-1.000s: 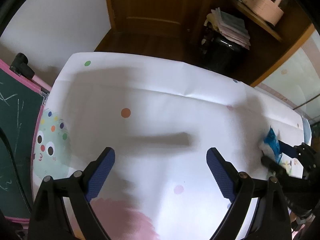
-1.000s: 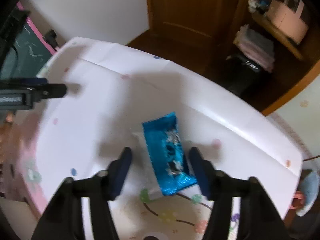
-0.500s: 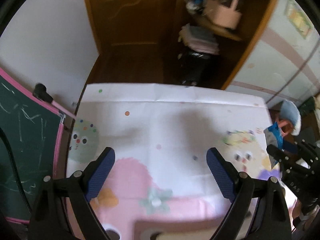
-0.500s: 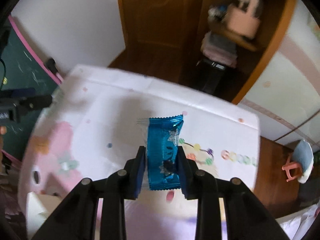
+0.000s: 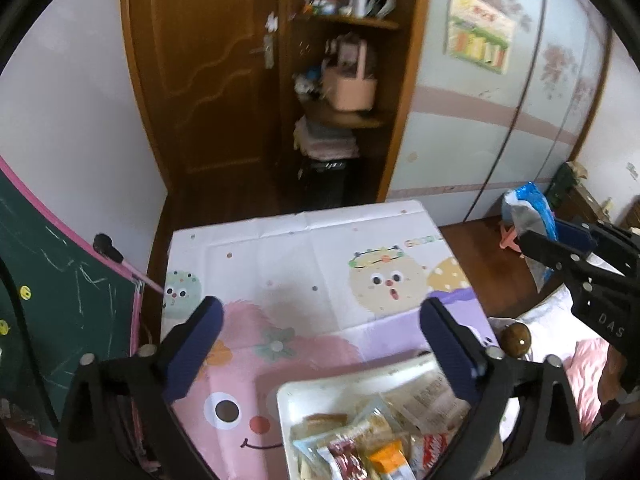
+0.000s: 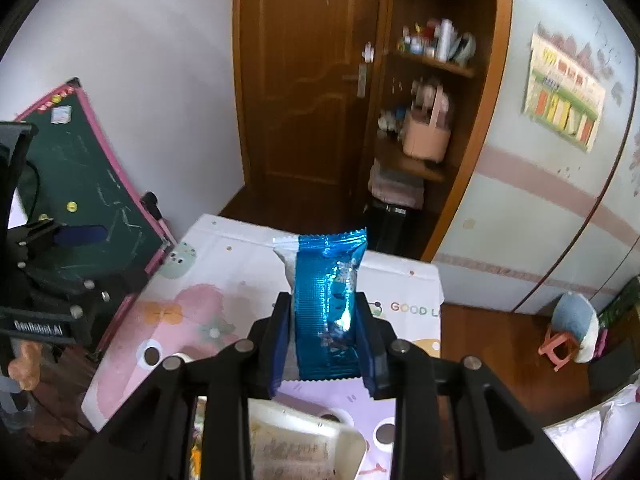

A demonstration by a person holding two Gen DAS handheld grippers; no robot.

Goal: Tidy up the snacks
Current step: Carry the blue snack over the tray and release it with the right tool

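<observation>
one blue snack packet (image 6: 326, 308) in transit, clamped upright between the pads of the right gripper (image 6: 324, 332).
it hangs in the air above the white tray (image 5: 296, 394), just beyond its far rim; next it likely needs lowering among the packets there before release. the left gripper (image 5: 320, 352) hovers over the tray, spread wide and empty.

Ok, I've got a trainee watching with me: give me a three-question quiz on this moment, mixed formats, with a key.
1. True or false: the right gripper is shut on the blue snack packet.
2. Multiple choice: the left gripper is A) open and holding nothing, B) shut on a packet, C) shut on the tray rim.
3. Fill in: the other packets lie in a white ____ near the front of the cartoon table cover.

Key: 1 true; 2 A; 3 tray.
</observation>
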